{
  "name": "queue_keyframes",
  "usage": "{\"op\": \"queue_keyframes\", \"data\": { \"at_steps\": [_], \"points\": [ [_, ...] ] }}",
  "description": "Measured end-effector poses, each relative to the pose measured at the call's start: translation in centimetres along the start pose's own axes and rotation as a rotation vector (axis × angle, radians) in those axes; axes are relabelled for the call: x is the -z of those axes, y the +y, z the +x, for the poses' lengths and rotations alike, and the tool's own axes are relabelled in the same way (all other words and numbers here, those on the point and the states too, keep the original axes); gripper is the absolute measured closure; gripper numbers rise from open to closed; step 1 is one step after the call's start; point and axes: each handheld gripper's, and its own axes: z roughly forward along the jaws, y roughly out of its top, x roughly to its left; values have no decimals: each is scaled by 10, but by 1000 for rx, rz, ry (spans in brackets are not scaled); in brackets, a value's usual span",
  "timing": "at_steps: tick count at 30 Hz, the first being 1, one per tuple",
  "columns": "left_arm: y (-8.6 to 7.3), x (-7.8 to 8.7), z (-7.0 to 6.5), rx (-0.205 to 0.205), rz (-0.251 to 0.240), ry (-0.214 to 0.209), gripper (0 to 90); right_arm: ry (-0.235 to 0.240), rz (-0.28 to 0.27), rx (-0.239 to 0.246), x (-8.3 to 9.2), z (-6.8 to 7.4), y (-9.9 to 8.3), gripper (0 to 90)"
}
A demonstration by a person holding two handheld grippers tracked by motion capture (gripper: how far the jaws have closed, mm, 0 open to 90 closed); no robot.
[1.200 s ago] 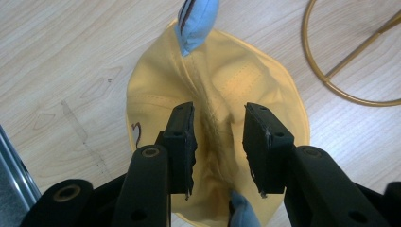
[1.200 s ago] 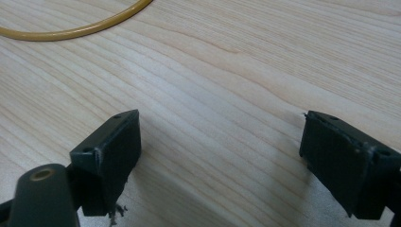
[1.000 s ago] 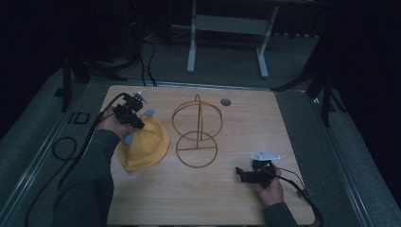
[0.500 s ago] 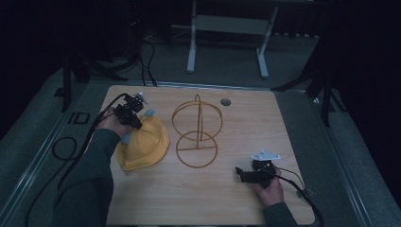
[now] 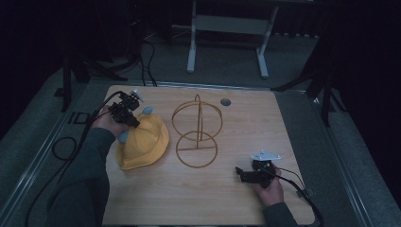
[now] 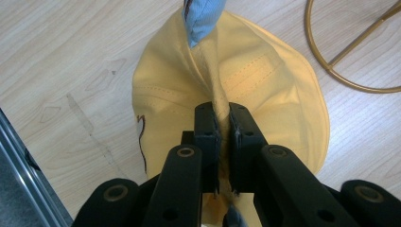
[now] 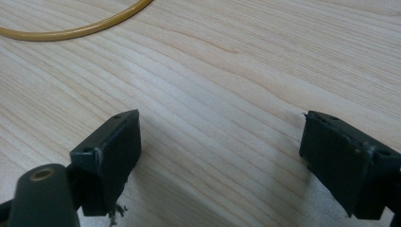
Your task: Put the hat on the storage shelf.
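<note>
A yellow bucket hat (image 5: 142, 142) lies at the left of the wooden tabletop (image 5: 236, 198), just beside a gold wire hat stand (image 5: 196, 132). The left tool (image 6: 223, 137) is clamped on a raised fold of the hat's crown, apparently so the cloth can be lifted clear; a pale blue lining (image 6: 203, 16) shows beyond. The right tool (image 7: 220, 161), jaws apart, idles low over bare wood, well apart from the hat.
</note>
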Motion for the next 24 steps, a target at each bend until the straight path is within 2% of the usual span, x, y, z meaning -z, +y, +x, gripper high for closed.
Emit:
{"op": "queue_keyframes", "data": {
  "at_steps": [9,12,24],
  "points": [
    [3,12,-2,-16,-16,11,835,0,0,0,0,0,0,132],
    [3,16,-2,-15,-28,-1,834,0,0,0,0,0,0,132],
    [4,30,-6,-34,-61,-6,835,-1,-1,0,0,0,0,133]
  ]
}}
